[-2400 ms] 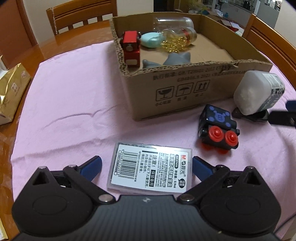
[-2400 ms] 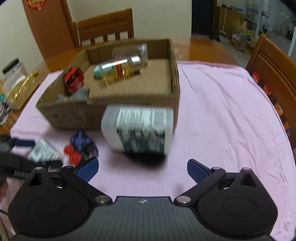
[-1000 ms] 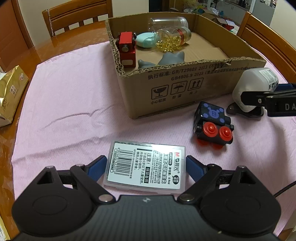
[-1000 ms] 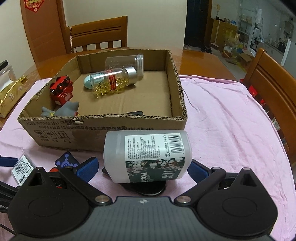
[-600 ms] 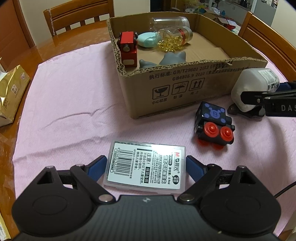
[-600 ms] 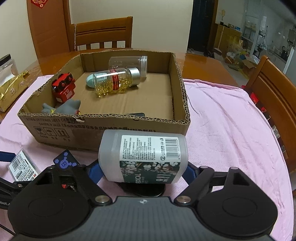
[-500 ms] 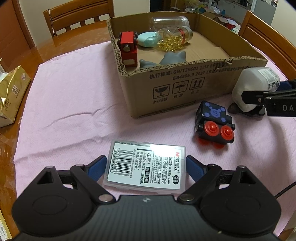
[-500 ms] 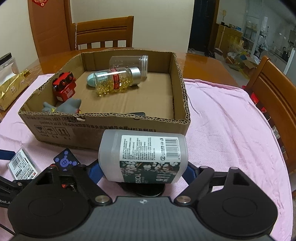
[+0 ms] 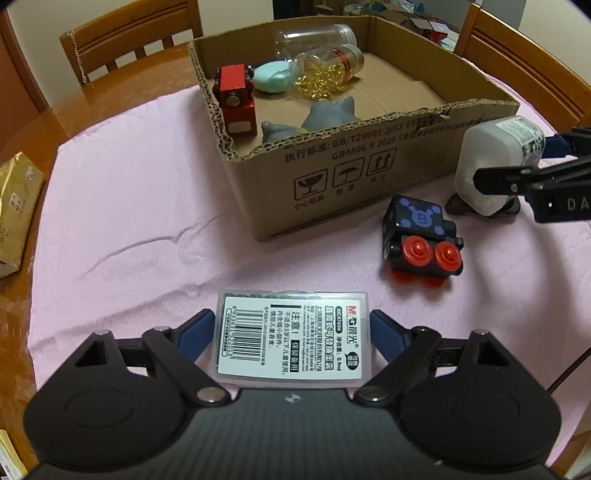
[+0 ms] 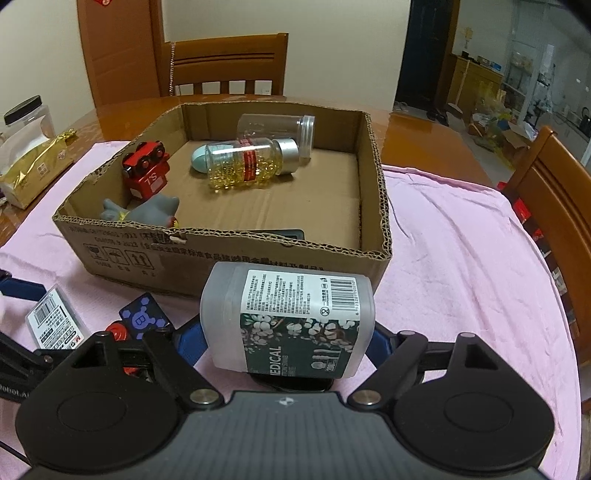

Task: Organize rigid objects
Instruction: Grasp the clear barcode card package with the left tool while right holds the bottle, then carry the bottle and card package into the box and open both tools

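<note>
A clear flat case with a white barcode label (image 9: 291, 339) lies on the pink cloth (image 9: 147, 203) between the blue fingertips of my left gripper (image 9: 291, 317). Its jaws are closing, and the pads stand right at the case's short ends. My right gripper (image 10: 284, 332) is shut on a white bottle with a dark flowered label (image 10: 291, 317), held sideways low over the cloth, with a dark round thing under it. The bottle (image 9: 495, 158) also shows at the right of the left wrist view. A black block toy with red wheels (image 9: 421, 236) sits between the two grippers.
A cardboard box (image 9: 332, 177) stands behind, holding a red robot toy (image 9: 236, 96), a jar of yellow capsules (image 9: 325, 70), an empty clear jar (image 9: 314, 35), a teal oval (image 9: 271, 77) and a grey figure (image 9: 325, 114). A gold packet (image 9: 18, 210) lies left; wooden chairs (image 9: 129, 40) ring the table.
The right jaws came in from wide open and closed on the white bottle. The left fingertips drew slightly closer to the case. Neither hand shifted much.
</note>
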`<state>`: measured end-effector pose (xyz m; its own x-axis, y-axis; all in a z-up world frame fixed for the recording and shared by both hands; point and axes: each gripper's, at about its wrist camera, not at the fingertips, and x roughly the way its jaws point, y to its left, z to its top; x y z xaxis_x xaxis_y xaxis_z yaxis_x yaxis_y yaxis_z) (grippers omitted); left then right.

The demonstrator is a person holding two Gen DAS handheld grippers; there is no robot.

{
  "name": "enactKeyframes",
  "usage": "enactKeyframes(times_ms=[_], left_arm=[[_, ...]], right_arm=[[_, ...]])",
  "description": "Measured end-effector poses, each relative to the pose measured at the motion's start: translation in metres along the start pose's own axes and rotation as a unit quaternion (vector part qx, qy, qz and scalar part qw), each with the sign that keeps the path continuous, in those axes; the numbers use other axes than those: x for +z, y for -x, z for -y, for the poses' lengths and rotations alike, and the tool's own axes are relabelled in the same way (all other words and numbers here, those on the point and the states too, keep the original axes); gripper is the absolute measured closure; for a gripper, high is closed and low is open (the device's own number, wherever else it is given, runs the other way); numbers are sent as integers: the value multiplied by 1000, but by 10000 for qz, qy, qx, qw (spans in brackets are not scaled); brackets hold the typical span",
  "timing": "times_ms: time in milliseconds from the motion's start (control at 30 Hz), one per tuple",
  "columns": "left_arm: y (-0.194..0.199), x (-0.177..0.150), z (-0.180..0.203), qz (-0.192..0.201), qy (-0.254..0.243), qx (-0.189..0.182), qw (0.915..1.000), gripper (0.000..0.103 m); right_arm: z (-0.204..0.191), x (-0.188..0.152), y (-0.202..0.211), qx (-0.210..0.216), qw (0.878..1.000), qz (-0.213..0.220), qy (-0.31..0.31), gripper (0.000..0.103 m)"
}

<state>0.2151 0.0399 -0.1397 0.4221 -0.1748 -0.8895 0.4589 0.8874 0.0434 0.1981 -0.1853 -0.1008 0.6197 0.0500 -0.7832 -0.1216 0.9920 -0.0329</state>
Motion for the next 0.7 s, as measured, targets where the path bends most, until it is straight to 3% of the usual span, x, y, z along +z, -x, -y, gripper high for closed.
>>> enactKeyframes(times_ms=[433,700], left_arm=[[27,5,-3,-139,-240,-98,9996,15],[66,19,-5,-96,-512,-182,9985,15]], right_arm=[[7,9,20,346,9985,-201,374,17],[18,40,63,736,9946,-147,718,17]])
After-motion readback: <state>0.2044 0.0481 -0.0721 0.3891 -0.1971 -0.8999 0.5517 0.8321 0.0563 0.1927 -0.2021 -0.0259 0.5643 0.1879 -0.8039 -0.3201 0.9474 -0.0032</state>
